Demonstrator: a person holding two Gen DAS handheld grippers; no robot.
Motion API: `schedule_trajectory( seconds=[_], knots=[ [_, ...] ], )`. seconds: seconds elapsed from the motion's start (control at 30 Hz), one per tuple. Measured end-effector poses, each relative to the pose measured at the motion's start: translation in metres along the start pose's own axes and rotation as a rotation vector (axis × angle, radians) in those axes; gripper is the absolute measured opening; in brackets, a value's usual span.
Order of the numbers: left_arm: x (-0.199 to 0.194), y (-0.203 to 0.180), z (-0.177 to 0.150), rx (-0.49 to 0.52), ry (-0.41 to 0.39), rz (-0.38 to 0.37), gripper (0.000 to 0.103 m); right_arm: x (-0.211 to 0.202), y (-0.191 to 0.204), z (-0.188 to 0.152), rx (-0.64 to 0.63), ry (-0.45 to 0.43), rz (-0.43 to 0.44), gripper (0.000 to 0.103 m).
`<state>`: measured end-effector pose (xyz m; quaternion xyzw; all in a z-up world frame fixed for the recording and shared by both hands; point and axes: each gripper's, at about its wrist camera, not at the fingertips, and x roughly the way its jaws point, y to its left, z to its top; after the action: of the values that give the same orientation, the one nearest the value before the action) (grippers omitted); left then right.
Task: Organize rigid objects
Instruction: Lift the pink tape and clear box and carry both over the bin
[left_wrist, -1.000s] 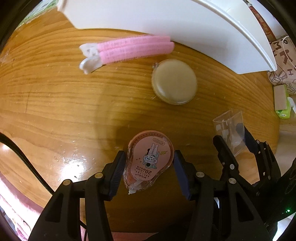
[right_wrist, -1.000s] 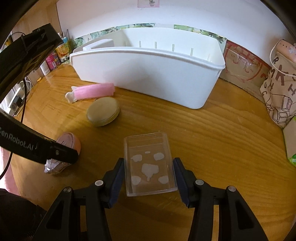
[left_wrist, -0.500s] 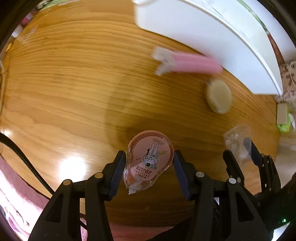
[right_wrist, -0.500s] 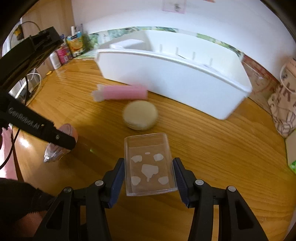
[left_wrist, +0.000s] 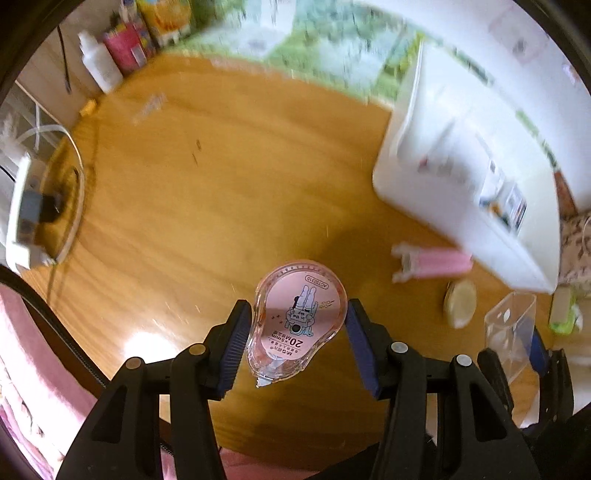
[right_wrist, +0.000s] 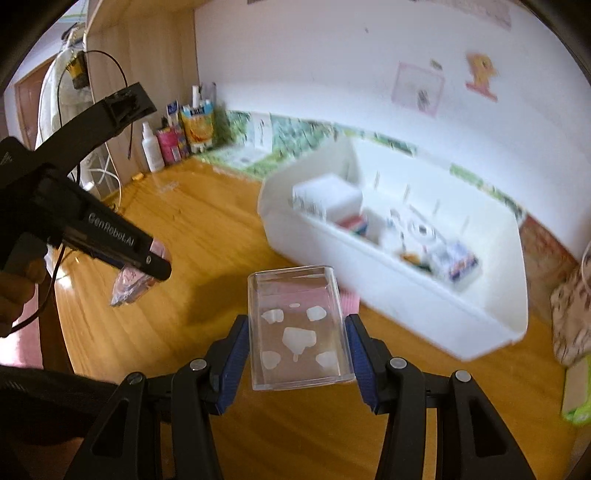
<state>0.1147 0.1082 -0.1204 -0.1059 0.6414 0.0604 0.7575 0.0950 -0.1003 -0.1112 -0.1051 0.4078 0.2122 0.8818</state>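
Two grippers hold things above the wooden table (left_wrist: 192, 206). The left gripper (left_wrist: 295, 343) is closed on a pink tape dispenser (left_wrist: 299, 317); the right gripper (right_wrist: 297, 360) clamps a clear box (right_wrist: 297, 328). The white bin (right_wrist: 402, 295) stands far right, with a pink clip (left_wrist: 432, 263) and a round tin (left_wrist: 460, 302) near it.

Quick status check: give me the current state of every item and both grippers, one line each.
left gripper: shut on correction tape
correction tape: held, lifted off table
right gripper: shut on clear box
clear box: held, lifted, open end facing away
white bin: on table, partly filled
pink clip: lying on table beside bin
round case: on table, closed
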Motion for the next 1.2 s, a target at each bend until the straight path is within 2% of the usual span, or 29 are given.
schedule_trajectory(
  seconds=[0.07,0.23,0.43,0.87,1.07,1.2],
  knots=[
    [-0.015,0.003,0.007,0.006,-0.058,0.000,0.056,-0.002,-0.001,0.009,-0.007,-0.027,-0.004,0.052],
    [-0.036,-0.020,0.042,0.032,-0.153,-0.024,0.056,-0.007,-0.008,0.028,-0.003,-0.097,-0.037,0.052],
    [-0.042,-0.044,0.079,0.090,-0.261,-0.071,0.056,-0.010,-0.022,0.041,0.022,-0.158,-0.080,0.052],
    [-0.058,-0.091,0.088,0.245,-0.443,-0.207,0.056,-0.007,-0.058,0.039,0.092,-0.222,-0.195,0.052],
    [-0.050,-0.110,0.088,0.314,-0.506,-0.270,0.056,-0.003,-0.077,0.037,0.144,-0.263,-0.204,0.052],
    [-0.047,-0.124,0.090,0.361,-0.552,-0.314,0.056,0.007,-0.089,0.033,0.172,-0.252,-0.208,0.052]
  ],
)
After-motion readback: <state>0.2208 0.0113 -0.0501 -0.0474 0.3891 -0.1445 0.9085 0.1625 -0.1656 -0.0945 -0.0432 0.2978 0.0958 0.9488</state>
